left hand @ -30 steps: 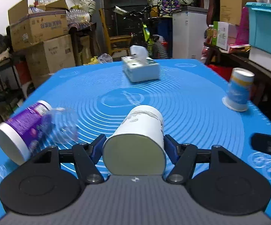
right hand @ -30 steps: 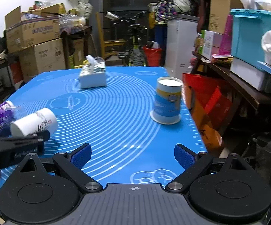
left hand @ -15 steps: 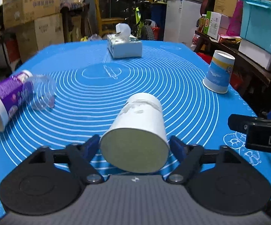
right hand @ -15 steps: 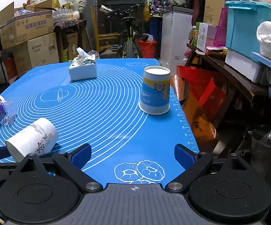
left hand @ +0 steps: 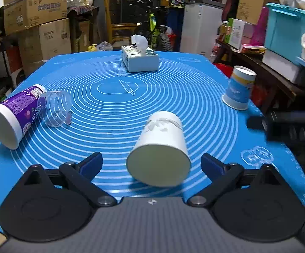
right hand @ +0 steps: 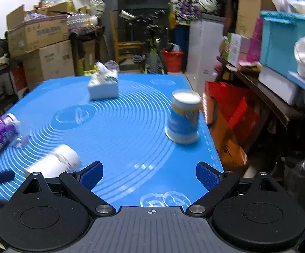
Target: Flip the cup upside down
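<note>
Left gripper [left hand: 151, 164] wide, blue pads clear of white cup [left hand: 159, 149], which lies on its side between them near the mat's [left hand: 114, 113] front edge, base toward the camera. Right gripper [right hand: 150, 174] wide too, holding nothing, over the front right part. Blue cup [right hand: 183, 119] stands inverted at the right edge; tissue box [left hand: 139, 60] by the far edge, purple can [left hand: 15, 113] tipped at left.
</note>
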### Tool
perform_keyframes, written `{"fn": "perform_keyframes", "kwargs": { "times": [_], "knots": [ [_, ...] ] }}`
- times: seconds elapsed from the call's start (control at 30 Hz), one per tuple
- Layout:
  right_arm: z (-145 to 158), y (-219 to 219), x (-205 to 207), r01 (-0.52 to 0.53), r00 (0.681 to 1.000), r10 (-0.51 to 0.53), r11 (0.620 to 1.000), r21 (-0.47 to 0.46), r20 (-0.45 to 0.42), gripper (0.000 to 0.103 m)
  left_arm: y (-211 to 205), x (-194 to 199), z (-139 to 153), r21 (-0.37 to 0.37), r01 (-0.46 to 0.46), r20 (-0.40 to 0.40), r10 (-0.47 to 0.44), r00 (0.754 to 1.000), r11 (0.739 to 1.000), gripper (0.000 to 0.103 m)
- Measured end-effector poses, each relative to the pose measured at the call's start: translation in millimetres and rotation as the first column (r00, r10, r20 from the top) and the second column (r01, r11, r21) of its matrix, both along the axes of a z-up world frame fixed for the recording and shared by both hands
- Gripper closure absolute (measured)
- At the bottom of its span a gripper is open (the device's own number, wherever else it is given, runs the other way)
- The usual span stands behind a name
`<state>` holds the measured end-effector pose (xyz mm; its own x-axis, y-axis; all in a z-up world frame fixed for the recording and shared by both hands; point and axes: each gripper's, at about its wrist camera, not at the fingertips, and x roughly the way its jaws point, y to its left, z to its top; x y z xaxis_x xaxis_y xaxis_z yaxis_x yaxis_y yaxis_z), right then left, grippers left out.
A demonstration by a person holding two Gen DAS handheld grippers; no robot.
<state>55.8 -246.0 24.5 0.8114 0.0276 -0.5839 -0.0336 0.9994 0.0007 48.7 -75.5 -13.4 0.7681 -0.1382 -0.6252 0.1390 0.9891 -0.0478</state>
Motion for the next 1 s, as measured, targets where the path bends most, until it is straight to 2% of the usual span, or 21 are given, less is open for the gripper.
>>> {"fn": "perform_keyframes", "kwargs": {
  "times": [0.17,0.3,0.37,0.43,0.57,0.77,0.87,0.9,0.93,1.0],
  "knots": [
    [22,28,22,-0.105,0.994,0.106,0.994,0.029,-0.036,0.008,18,-17,7,-0.003,0.006,-0.010,-0.006,1.000,1.000,0.004],
    [19,61,53,-0.147,0.977,0.161,0.984,0.102,-0.142,0.008,40,-18,9,0.005,-0.029,-0.026,0.029,0.999,1.000,0.004],
    [8,76,71,-0.140,0.959,0.169,0.980,0.142,-0.225,0.008,51,-15,7,0.018,-0.062,-0.028,0.063,0.998,0.998,0.004],
    [-4,86,86,-0.108,0.943,0.156,0.979,0.171,-0.296,0.014,65,-11,5,0.011,-0.093,-0.043,0.093,0.995,0.996,0.004],
    [-21,99,98,-0.071,0.929,0.121,0.986,0.153,-0.351,0.015,88,-4,0,0.006,-0.135,-0.068,0.135,0.988,0.991,0.004],
    [-44,84,119,0.000,0.873,0.162,0.943,0.333,-0.459,0.016,101,2,2,-0.007,-0.158,-0.065,0.157,0.986,0.987,0.004],
    [-52,81,124,0.020,0.856,0.194,0.914,0.405,-0.480,0.023,102,2,1,-0.008,-0.159,-0.057,0.159,0.986,0.987,0.004],
    [-51,83,123,0.010,0.849,0.217,0.905,0.425,-0.483,0.032,101,2,1,-0.003,-0.159,-0.054,0.158,0.986,0.987,0.004],
    [-52,84,124,0.007,0.842,0.235,0.896,0.444,-0.486,0.036,100,2,1,-0.001,-0.159,-0.053,0.159,0.986,0.987,0.004],
    [-51,87,120,-0.004,0.846,0.232,0.903,0.430,-0.480,0.037,101,2,1,-0.004,-0.159,-0.053,0.158,0.986,0.987,0.004]
  ]
}}
